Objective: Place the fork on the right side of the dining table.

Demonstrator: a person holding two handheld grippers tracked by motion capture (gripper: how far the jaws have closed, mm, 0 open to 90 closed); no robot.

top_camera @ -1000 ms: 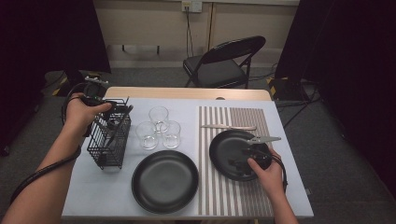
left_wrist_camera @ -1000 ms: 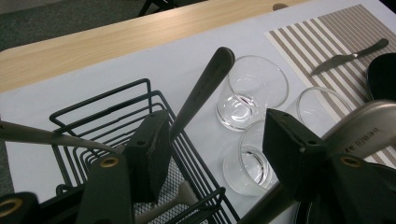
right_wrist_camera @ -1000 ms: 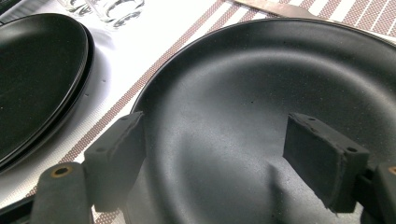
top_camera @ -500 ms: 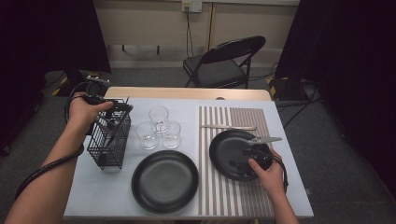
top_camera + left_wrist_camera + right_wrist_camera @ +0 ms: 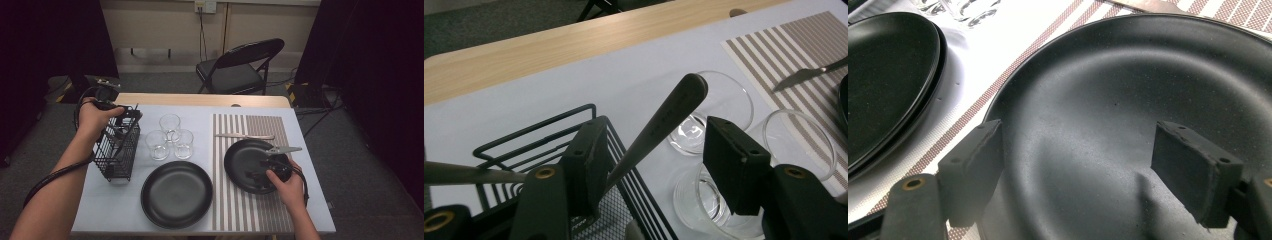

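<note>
Your landmark is the black wire basket (image 5: 119,149), standing on the white cloth at the left side of the table (image 5: 200,100). Its walls are thin black bars with a fine mesh lower down (image 5: 614,220).

Your left gripper (image 5: 654,160) sits at the basket's far rim with its jaws spread apart. A matte metal utensil handle (image 5: 664,120) rises between them, lying against the left jaw and clear of the right one. Its long axis runs from inside the basket up and away toward the glasses, rounded end uppermost. A second metal handle (image 5: 469,172) crosses the basket's rim nearly level; which utensil each belongs to cannot be told.

Just beside the basket, toward the striped placemat (image 5: 250,130), stand three clear empty glasses (image 5: 170,137), touching or nearly so. Nearer you than the glasses lies an empty black plate (image 5: 176,194) on the cloth.

Well apart from the basket, on the placemat, lies a second black plate (image 5: 245,162), also empty of food. Your right gripper (image 5: 1093,165) rests over its near side, jaws wide apart and pinching nothing. Beyond that plate, a knife (image 5: 245,135) lies crosswise on the placemat.
</note>
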